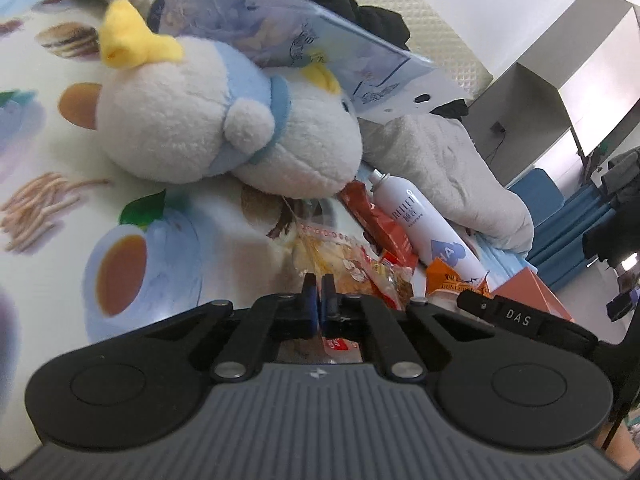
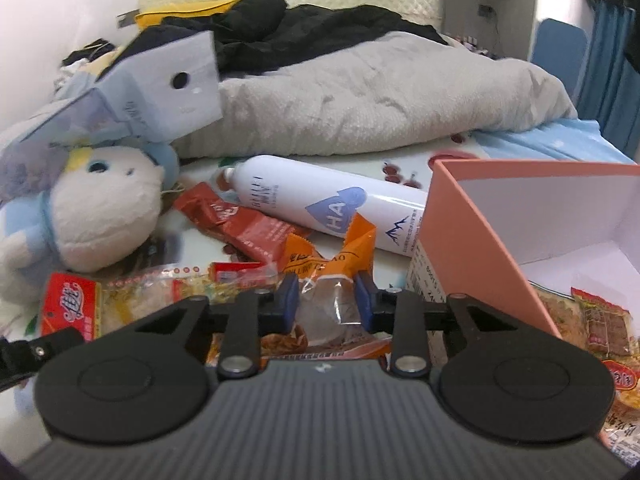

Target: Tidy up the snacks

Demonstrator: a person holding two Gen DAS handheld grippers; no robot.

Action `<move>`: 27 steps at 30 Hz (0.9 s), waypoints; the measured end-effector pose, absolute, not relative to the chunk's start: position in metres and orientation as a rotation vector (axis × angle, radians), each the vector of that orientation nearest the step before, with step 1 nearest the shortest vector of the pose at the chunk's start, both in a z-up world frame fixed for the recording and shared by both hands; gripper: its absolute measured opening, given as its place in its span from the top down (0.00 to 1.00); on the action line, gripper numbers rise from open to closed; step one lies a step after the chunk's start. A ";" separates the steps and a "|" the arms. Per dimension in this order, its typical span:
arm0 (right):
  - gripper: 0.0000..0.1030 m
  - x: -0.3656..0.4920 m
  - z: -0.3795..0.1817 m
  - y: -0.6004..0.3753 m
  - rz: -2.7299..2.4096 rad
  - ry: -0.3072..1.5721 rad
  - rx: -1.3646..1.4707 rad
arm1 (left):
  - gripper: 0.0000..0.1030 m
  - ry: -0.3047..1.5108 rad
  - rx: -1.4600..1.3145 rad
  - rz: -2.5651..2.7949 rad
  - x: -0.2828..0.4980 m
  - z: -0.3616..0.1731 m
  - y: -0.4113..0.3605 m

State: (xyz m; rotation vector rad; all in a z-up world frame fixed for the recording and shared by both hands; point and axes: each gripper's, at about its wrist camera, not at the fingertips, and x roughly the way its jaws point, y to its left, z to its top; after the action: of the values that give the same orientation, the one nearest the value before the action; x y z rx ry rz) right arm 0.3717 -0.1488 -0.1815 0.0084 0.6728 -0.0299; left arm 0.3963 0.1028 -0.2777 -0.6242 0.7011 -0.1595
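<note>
Snack packets lie on a printed bedsheet. My left gripper (image 1: 319, 285) is shut on the edge of a clear packet of pale pastry with red print (image 1: 344, 264); that packet shows at the left in the right wrist view (image 2: 132, 300). My right gripper (image 2: 326, 290) has its jaws around an orange packet with a clear window (image 2: 332, 276), pads touching its sides. A long red packet (image 2: 236, 224) lies behind it. A pink open box (image 2: 500, 216) at the right holds several snack packets (image 2: 600, 320).
A white spray can (image 2: 320, 204) lies behind the snacks. A white and blue plush toy (image 1: 208, 120) lies at the left with a pale blue bag (image 1: 304, 40) on it. A grey blanket (image 2: 380, 92) and black clothes (image 2: 288, 28) are heaped behind.
</note>
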 end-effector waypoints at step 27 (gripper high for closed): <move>0.69 0.201 -0.150 -0.148 0.203 0.743 0.011 | 1.00 0.729 -0.561 -0.026 0.215 -0.225 0.089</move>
State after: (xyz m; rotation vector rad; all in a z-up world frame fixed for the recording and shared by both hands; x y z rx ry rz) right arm 0.2014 -0.1478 -0.1498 0.0108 0.7433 0.2027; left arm 0.2148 0.0894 -0.2254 -0.5614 0.7290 -0.0256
